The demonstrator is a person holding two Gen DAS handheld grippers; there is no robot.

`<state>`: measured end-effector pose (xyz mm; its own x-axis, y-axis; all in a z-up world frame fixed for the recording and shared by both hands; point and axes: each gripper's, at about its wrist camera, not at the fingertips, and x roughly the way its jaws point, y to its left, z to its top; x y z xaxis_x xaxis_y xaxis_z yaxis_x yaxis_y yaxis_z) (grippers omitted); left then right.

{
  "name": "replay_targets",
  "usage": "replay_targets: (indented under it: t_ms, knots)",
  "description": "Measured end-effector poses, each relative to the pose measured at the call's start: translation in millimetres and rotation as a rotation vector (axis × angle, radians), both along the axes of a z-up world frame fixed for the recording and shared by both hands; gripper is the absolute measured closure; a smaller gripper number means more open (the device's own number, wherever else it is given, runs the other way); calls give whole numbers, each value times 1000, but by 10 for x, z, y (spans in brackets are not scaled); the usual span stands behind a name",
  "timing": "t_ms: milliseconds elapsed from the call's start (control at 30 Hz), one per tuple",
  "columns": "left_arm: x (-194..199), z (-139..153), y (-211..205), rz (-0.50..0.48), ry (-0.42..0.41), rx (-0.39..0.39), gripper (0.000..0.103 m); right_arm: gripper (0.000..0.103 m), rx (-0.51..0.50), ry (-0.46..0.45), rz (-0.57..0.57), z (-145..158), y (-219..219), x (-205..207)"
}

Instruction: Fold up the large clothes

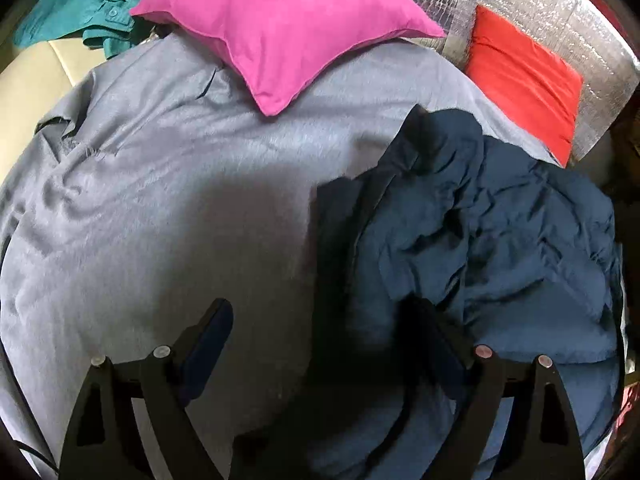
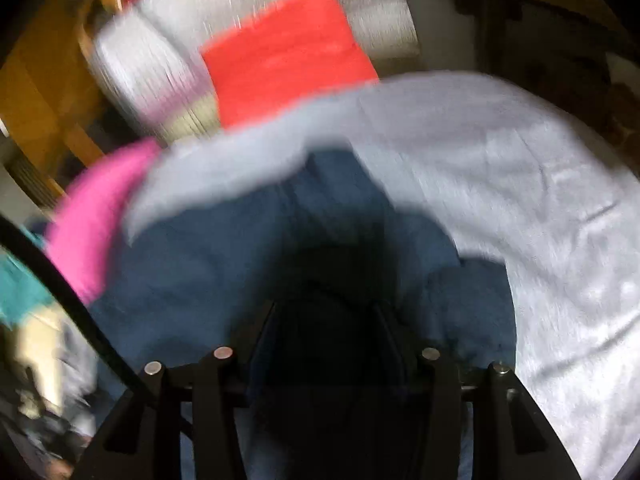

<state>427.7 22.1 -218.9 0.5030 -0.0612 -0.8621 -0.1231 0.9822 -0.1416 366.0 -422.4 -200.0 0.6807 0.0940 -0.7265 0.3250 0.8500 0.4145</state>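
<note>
A crumpled navy blue garment (image 1: 500,248) lies on the grey bedsheet (image 1: 160,200), right of centre in the left wrist view. My left gripper (image 1: 320,312) is open above the garment's left edge, with its right finger (image 1: 436,336) over the cloth and its left finger (image 1: 212,332) over the sheet. In the blurred right wrist view the garment (image 2: 208,272) fills the centre. My right gripper (image 2: 324,320) sits low over it with dark cloth between the jaws. Whether they grip it is unclear.
A pink pillow (image 1: 280,28) lies at the head of the bed, with a red pillow (image 1: 524,80) to its right against silver foil padding (image 1: 560,20). A teal shirt (image 1: 88,4) lies at the far left. The pink pillow (image 2: 96,216) and the red pillow (image 2: 288,60) also show in the right wrist view.
</note>
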Motion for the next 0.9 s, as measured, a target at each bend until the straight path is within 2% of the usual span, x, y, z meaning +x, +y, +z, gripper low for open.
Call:
replay_targets:
  t_ms: [67, 133, 200, 300, 333, 367, 400, 467, 500, 567, 633, 733, 800, 833, 867, 900]
  knots:
    - [13, -15, -25, -8, 12, -1, 12, 23, -36, -47, -74, 164, -153, 6]
    - [1, 4, -25, -19, 17, -14, 12, 21, -12, -45, -71, 195, -316, 152]
    - [-9, 32, -24, -32, 12, -25, 12, 21, 20, 25, -31, 117, -409, 393]
    - [-23, 28, -52, -60, 0, 1, 12, 22, -22, 97, 1, -30, -420, 708]
    - [-22, 18, -77, -69, 0, 13, 12, 35, -61, 136, 7, -112, -384, 787]
    - [-12, 0, -85, -76, 1, 18, 12, 63, -88, 193, 23, -234, -355, 876]
    - [-2, -13, -89, -78, 0, 15, 12, 75, -84, 226, 46, -313, -344, 923]
    - [43, -35, -76, -75, -4, 11, 12, 89, -104, 190, 49, -266, -310, 883]
    - [40, -16, -89, -74, -11, 12, 12, 91, -127, 152, 35, -172, -304, 824]
    - [77, -7, -97, -71, -27, 23, 12, 92, -170, 71, -25, 25, -327, 658]
    - [99, 2, -121, -70, -40, 37, 12, 92, -192, 48, -59, 76, -343, 583]
    - [113, -23, -161, -69, -38, 51, 12, 92, -162, 142, -96, -249, -432, 685]
    - [114, -28, -154, -67, -30, 48, 12, 87, -140, 171, -126, -368, -468, 652]
    - [109, -21, -147, -66, -29, 47, 12, 84, -127, 160, -143, -346, -490, 592]
    - [101, 0, -128, -64, -26, 46, 12, 73, -112, 146, -153, -310, -506, 539]
    - [89, 22, -111, -61, -26, 47, 12, 53, -94, 137, -164, -258, -535, 467]
